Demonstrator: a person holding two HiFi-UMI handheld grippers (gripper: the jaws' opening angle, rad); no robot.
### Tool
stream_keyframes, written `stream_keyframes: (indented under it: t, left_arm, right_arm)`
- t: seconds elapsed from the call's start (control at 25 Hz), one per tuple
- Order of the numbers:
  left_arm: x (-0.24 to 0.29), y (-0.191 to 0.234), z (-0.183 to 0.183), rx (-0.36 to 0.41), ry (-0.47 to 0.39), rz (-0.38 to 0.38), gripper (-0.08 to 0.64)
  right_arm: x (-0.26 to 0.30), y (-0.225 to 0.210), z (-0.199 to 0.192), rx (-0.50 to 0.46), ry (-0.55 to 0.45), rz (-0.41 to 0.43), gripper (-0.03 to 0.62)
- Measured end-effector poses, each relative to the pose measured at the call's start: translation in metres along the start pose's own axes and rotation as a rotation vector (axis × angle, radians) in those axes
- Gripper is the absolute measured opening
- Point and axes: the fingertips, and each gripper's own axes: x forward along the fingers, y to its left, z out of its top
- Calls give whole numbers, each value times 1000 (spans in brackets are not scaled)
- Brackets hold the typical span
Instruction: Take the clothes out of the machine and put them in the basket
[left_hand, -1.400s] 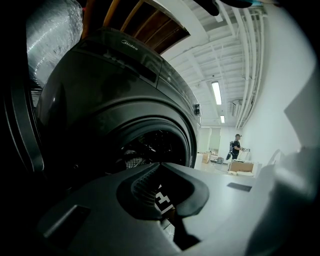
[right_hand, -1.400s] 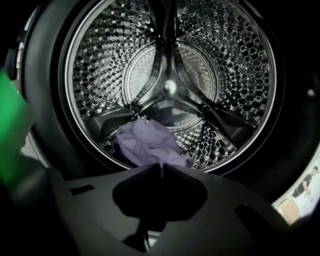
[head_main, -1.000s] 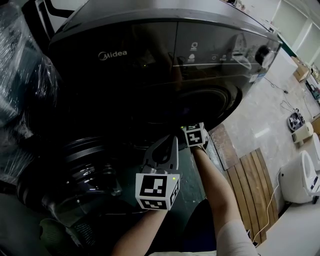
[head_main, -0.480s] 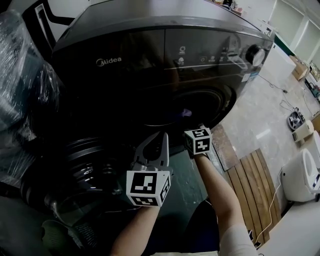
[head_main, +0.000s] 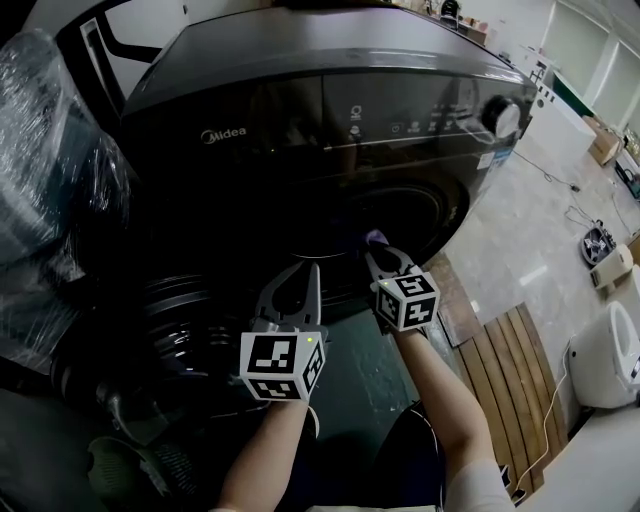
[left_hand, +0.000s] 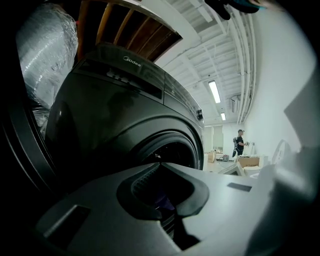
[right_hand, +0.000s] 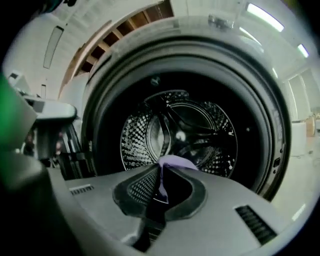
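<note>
The dark front-loading washing machine (head_main: 330, 90) fills the head view, its round door opening (head_main: 410, 215) dark. My right gripper (head_main: 378, 250) is held in front of that opening, shut on a small lilac cloth (head_main: 376, 238). In the right gripper view the cloth (right_hand: 172, 161) pokes up from the closed jaws of the right gripper (right_hand: 161, 170), with the perforated steel drum (right_hand: 175, 130) behind it. My left gripper (head_main: 300, 272) is beside it to the left, its fingers closed to a point and pointing at the machine's front (left_hand: 125, 115). A faint purplish patch shows between them; I cannot tell what it is.
The machine's open door (head_main: 170, 340) hangs low at the left. A plastic-wrapped bulk (head_main: 50, 150) stands left of the machine. A pale green object (head_main: 115, 465) shows at the bottom left. Wooden boards (head_main: 510, 370) and a white appliance (head_main: 610, 350) lie on the floor at the right.
My right gripper has risen in front of the door opening, and the lilac cloth in its jaws has come into sight. The left gripper has shifted only a little.
</note>
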Motion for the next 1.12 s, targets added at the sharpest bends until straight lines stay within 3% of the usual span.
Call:
stream_keyframes:
  t: [0.52, 0.72, 1.12]
  left_arm:
    - [-1, 1, -3, 39, 16, 14, 21]
    - [-6, 6, 6, 65, -8, 37, 21]
    - [-21, 8, 23, 130, -111, 43, 21]
  right_arm:
    - [-66, 21, 53, 45, -189, 60, 25]
    - [-96, 27, 64, 32, -229, 62, 25]
    - [-150, 27, 76, 110, -319, 73, 26]
